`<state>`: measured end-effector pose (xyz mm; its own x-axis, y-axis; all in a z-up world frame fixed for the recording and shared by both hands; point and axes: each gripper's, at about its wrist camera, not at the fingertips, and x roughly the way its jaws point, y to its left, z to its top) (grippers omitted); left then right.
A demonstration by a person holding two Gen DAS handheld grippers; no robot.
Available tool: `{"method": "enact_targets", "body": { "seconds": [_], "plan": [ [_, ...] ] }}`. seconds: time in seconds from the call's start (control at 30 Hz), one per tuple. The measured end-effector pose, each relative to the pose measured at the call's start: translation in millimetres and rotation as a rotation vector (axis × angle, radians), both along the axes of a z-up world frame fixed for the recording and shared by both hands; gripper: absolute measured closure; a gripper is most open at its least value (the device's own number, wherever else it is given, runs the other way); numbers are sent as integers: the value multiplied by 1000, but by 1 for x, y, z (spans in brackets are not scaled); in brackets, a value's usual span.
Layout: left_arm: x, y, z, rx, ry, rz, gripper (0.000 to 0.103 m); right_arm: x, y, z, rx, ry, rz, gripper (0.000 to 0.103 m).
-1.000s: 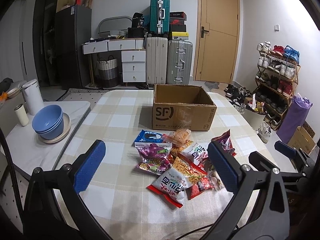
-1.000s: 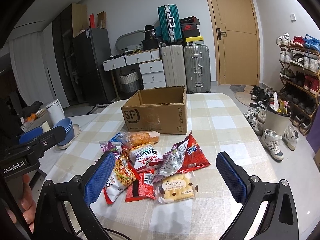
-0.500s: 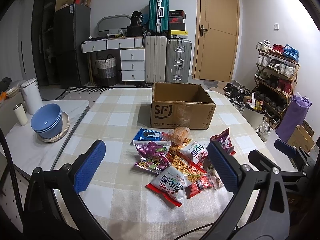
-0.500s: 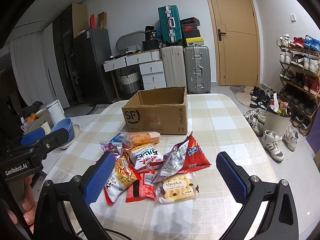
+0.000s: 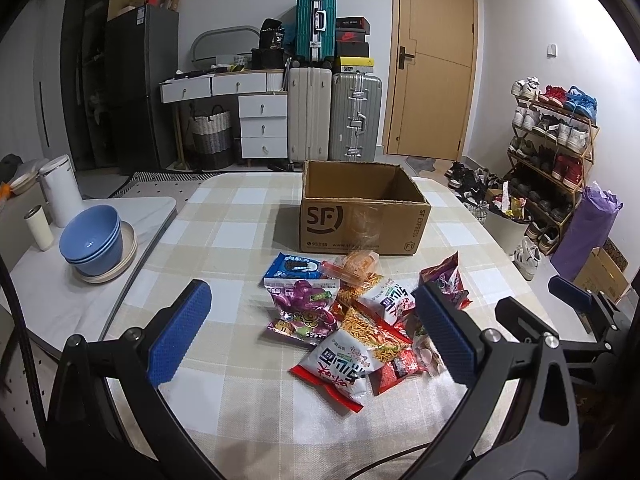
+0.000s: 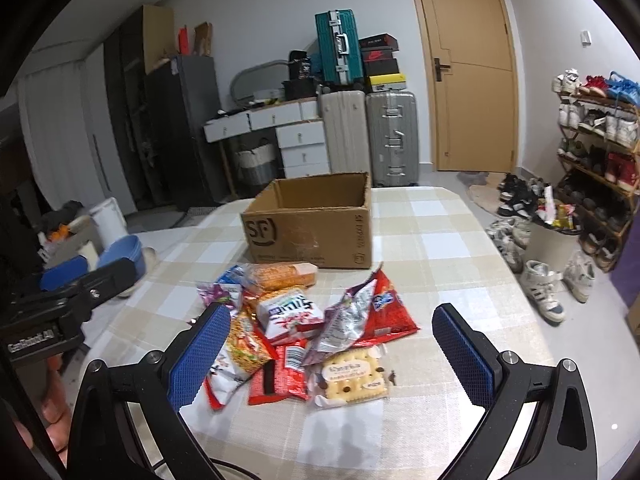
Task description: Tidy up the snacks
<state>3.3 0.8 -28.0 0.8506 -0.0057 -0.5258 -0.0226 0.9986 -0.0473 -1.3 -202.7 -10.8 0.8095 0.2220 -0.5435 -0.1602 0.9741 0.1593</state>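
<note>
Checked table [image 5: 240, 216], open cardboard box [image 5: 362, 226] apparently empty, snack packets [image 5: 360, 320] heaped just before it: light, crinkly, slippery, probably best pinched at a seam; left gripper [image 5: 312, 336] and right gripper [image 6: 332, 352] spread, empty.

Cardboard box [image 5: 362, 216] on desk [image 5: 224, 240] toward far edge, snack packets [image 5: 352, 320] heaped just before it, stacked bowls [image 5: 94, 240] on side surface to left, shoe rack [image 5: 554, 160] on floor to right.

lower snack packets [image 5: 396, 372] overlapped by others, box interior [image 6: 320, 196] partly hidden
</note>
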Motion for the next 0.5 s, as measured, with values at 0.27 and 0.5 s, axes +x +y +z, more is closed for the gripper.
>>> {"method": "enact_targets", "body": {
  "seconds": [0.27,0.5],
  "plan": [
    [15,16,-10,-2,35,28,1,11,-11,-11,33,42,1,0],
    [47,66,-41,-62,121,120,1,30,-24,-33,40,119,-7,0]
  ]
}}
